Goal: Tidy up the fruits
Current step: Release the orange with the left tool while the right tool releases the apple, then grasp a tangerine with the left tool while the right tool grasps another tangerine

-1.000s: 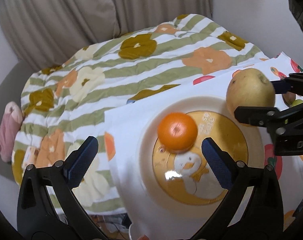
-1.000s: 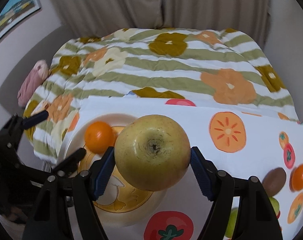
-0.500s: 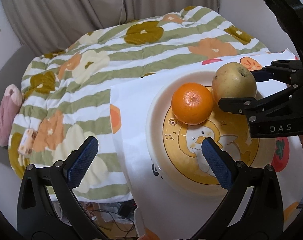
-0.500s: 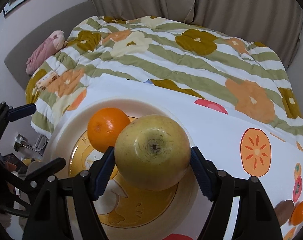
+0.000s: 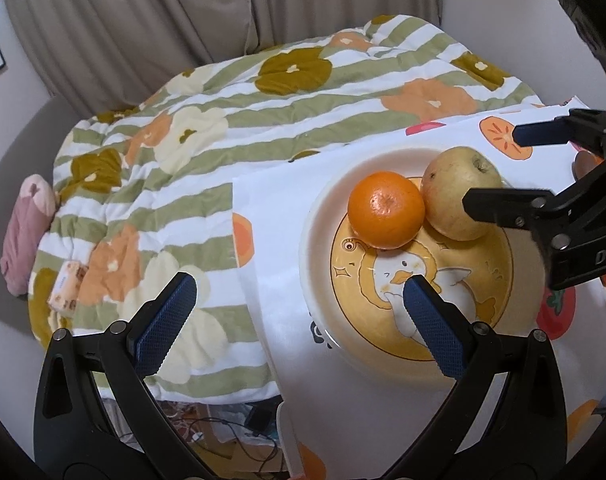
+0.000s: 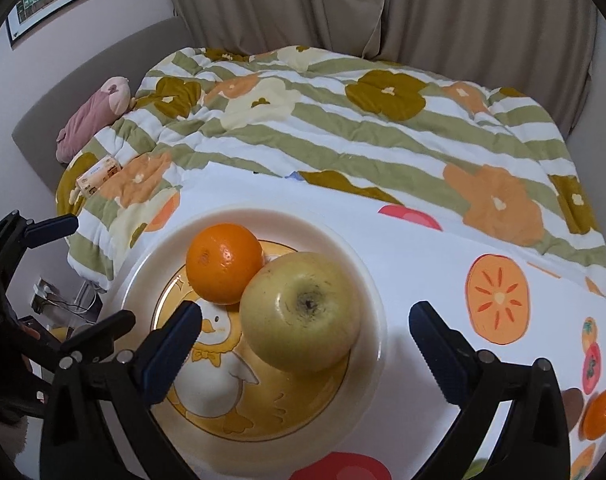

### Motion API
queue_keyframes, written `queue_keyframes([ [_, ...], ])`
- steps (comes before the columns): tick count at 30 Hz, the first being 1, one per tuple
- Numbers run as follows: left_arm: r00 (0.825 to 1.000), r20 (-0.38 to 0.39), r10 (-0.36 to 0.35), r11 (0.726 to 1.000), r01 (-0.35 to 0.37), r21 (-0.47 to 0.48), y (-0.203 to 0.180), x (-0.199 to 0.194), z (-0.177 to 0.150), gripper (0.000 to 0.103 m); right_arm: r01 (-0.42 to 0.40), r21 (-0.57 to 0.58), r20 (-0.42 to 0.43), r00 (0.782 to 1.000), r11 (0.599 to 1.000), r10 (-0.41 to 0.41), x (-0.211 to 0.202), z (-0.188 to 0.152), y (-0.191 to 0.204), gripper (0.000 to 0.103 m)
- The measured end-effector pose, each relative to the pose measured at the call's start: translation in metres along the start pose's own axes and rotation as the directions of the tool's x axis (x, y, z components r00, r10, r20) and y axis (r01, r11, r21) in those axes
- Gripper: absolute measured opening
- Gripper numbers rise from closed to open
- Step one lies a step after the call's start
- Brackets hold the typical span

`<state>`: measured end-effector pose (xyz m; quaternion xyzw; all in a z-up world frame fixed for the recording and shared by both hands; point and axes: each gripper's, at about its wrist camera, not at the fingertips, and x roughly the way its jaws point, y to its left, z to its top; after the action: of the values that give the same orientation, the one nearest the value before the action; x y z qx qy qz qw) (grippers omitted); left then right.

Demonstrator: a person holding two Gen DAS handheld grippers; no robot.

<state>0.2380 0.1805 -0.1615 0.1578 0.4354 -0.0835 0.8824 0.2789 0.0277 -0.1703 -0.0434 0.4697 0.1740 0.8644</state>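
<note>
From the left wrist, the left gripper (image 5: 299, 300) stood spread and empty above the plate (image 5: 317, 240). On the plate the orange (image 5: 385, 210) and the pear (image 5: 455, 196) lay touching. The right gripper (image 5: 503, 168) straddled the pear, its jaws opening and the pads clear of the fruit.

From the right wrist, the pear (image 6: 303, 312) sat free between the parting fingers (image 6: 175, 340), leaning on the orange (image 6: 223, 262). The pear looked pale yellow, russet-flecked, with a dark dimple facing up. It seemed heavy, firm, smooth and round, so likely to roll. A hold across its widest part would probably suit best. More fruit (image 6: 601, 414) waited on the cloth (image 6: 423, 264).
</note>
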Motion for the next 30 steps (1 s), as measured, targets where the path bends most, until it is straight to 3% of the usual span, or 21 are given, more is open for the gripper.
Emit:
queue_keyframes([
  [8,0.998,0.046,0.042,0.998,-0.040,-0.041,-0.005,-0.046,0.010,0.103,-0.010,-0.019,0.047,0.999,1.000,0.011,-0.054,0.004,0.004,0.103],
  [14,0.997,0.072,0.036,0.996,-0.030,-0.089,-0.027,-0.082,0.014,0.103,-0.032,-0.009,0.081,0.996,0.999,0.033,-0.101,-0.005,-0.006,0.103],
  [18,0.995,0.084,0.050,0.994,-0.041,-0.105,-0.052,-0.103,0.015,0.103,0.004,-0.001,0.129,0.992,1.000,-0.004,-0.141,-0.021,-0.021,0.103],
  [22,0.995,0.095,0.035,0.994,-0.025,-0.109,-0.082,-0.122,0.016,0.103,0.070,0.023,0.121,0.990,0.997,-0.073,-0.166,-0.038,-0.043,0.103],
  [30,0.994,0.096,0.043,0.993,-0.032,-0.113,-0.141,-0.141,0.015,0.103,0.073,0.069,0.120,0.989,0.995,-0.081,-0.208,-0.085,-0.095,0.103],
])
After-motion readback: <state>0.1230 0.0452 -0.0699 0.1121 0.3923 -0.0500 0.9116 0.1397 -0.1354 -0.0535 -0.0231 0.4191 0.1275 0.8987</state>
